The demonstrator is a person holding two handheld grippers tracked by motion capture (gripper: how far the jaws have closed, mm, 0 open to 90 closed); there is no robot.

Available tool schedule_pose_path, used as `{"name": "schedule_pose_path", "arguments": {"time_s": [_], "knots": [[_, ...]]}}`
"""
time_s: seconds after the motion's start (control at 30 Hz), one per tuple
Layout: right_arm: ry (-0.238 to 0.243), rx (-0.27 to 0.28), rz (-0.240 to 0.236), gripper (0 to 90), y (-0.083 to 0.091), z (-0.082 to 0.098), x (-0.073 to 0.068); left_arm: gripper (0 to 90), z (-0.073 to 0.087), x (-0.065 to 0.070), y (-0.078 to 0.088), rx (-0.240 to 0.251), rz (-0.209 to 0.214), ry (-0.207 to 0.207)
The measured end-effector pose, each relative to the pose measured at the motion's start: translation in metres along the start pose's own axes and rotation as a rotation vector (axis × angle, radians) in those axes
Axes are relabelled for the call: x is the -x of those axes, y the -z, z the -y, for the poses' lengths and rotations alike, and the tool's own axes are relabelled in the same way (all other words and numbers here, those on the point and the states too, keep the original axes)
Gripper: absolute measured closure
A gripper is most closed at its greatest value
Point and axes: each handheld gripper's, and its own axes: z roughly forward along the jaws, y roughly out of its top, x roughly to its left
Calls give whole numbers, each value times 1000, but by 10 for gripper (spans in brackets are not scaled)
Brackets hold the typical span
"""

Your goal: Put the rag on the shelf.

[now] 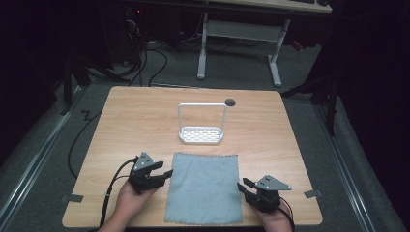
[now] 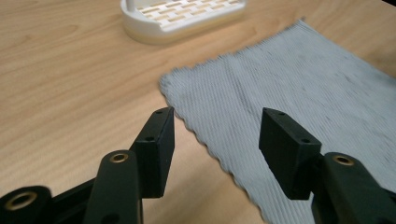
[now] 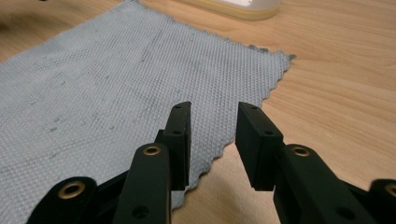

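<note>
A: Where is the cloth?

B: The grey cloth (image 1: 203,188) lies flat at six o'clock on the tabletop (image 1: 125,121), with the white rack (image 1: 201,126) just past its far edge, toward twelve.

A: And the left hand-held gripper (image 1: 163,170)?

B: At the cloth's nine o'clock side, jaws spread wide over its far corner, empty.

A: The right hand-held gripper (image 1: 244,185)?

B: At three o'clock, jaws parted more narrowly above the cloth's edge, pinching nothing.
</note>
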Motion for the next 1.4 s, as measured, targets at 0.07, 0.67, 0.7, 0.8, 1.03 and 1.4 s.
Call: {"name": "schedule_pose_path", "arguments": {"time_s": [0.07, 0.67, 0.7, 0.8, 1.03, 1.4], "knots": [[6, 7, -5, 656, -3, -2, 0, 472, -6, -3, -10, -4, -9, 19], [-4, -8, -14, 597, -18, -4, 0, 523, -20, -16, -64, -84, -68, 12], [-1, -13, -5, 594, -19, -5, -1, 552, -20, -16, -66, -82, -60, 10], [-11, -20, 12, 591, -22, -9, -2, 621, -21, -12, -67, -88, -63, -25], [-49, -55, 80, 520, -53, -42, 14, 883, -20, -9, -67, -94, -19, -55], [-99, -165, 131, 676, -96, -56, 40, 890, -18, -13, -66, -90, 3, -33]]}}
